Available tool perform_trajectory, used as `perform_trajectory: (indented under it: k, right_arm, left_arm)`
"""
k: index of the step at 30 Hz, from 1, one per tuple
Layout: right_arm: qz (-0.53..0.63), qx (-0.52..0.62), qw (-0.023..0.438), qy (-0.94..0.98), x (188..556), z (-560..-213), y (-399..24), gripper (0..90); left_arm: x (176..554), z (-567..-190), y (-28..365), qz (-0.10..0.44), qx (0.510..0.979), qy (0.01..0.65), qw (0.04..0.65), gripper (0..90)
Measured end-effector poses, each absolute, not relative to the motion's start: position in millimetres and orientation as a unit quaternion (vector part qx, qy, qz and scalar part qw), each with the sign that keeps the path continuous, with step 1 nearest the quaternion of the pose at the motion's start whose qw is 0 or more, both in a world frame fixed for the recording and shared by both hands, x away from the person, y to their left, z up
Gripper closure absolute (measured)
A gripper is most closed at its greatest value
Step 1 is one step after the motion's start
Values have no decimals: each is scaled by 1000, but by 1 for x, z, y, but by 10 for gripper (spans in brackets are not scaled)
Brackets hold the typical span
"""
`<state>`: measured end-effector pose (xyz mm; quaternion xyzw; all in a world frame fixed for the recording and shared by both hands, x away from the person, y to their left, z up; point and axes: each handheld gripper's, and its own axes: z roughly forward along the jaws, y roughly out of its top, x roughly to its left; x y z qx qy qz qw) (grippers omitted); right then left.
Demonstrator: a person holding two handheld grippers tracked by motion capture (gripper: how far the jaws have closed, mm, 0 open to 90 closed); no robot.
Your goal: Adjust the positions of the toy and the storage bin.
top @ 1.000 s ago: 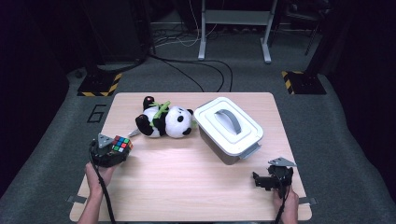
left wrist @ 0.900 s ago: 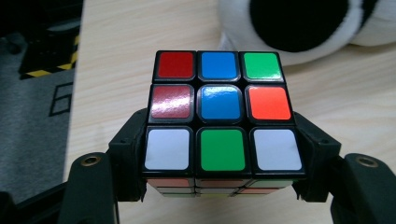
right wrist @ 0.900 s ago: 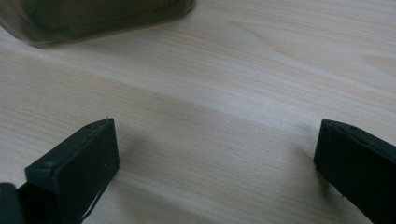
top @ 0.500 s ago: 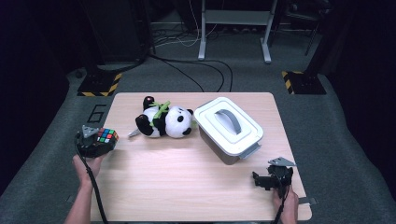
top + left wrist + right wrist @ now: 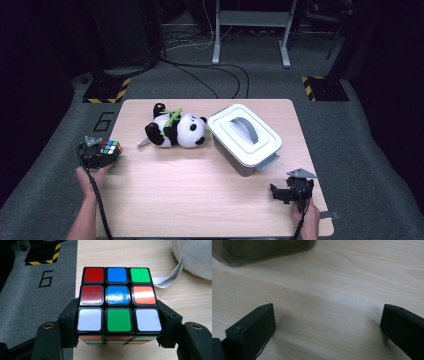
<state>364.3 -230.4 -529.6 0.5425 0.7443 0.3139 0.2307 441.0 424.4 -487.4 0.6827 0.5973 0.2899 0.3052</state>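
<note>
A colour puzzle cube (image 5: pixel 117 306) sits clamped between the two black jaws of my left gripper (image 5: pixel 117 340); its top face shows red, blue, green, orange and white tiles. From above, that cube (image 5: pixel 110 147) and left gripper (image 5: pixel 100 154) hover over the table's left edge. A plush panda (image 5: pixel 177 129) lies on its side mid-table, its white tag (image 5: pixel 167 281) near the cube. My right gripper (image 5: pixel 281 192) rests low at the front right, jaws spread wide with bare wood between the fingertips (image 5: pixel 263 322).
A white lidded box with a grey handle (image 5: pixel 245 137) stands right of the panda; its dark wall (image 5: pixel 262 250) lies ahead of my right gripper. The wooden table (image 5: pixel 200 200) stands on grey carpet marked with a "6" (image 5: pixel 46 278). Cables and desk legs are behind.
My left gripper has carried the cube leftward, from over the table's left part out to its left edge. The right gripper has stayed put.
</note>
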Motion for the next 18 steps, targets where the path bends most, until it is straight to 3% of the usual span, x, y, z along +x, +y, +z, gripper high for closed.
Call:
perform_trajectory:
  k: [13, 15, 17, 18]
  right_arm:
    - [315, 549, 231, 739, 365, -529, -229, 0]
    - [315, 549, 231, 739, 365, -529, -229, 0]
    - [313, 548, 232, 740, 365, -529, -228, 0]
    - [313, 548, 232, 740, 365, -529, -228, 0]
  left_arm:
    - [444, -504, 426, 272, 681, 610, 301, 338]
    - [443, -503, 427, 275, 672, 617, 304, 296]
    - [442, -499, 429, 270, 666, 622, 311, 196]
    - [441, -496, 428, 275, 666, 620, 312, 196]
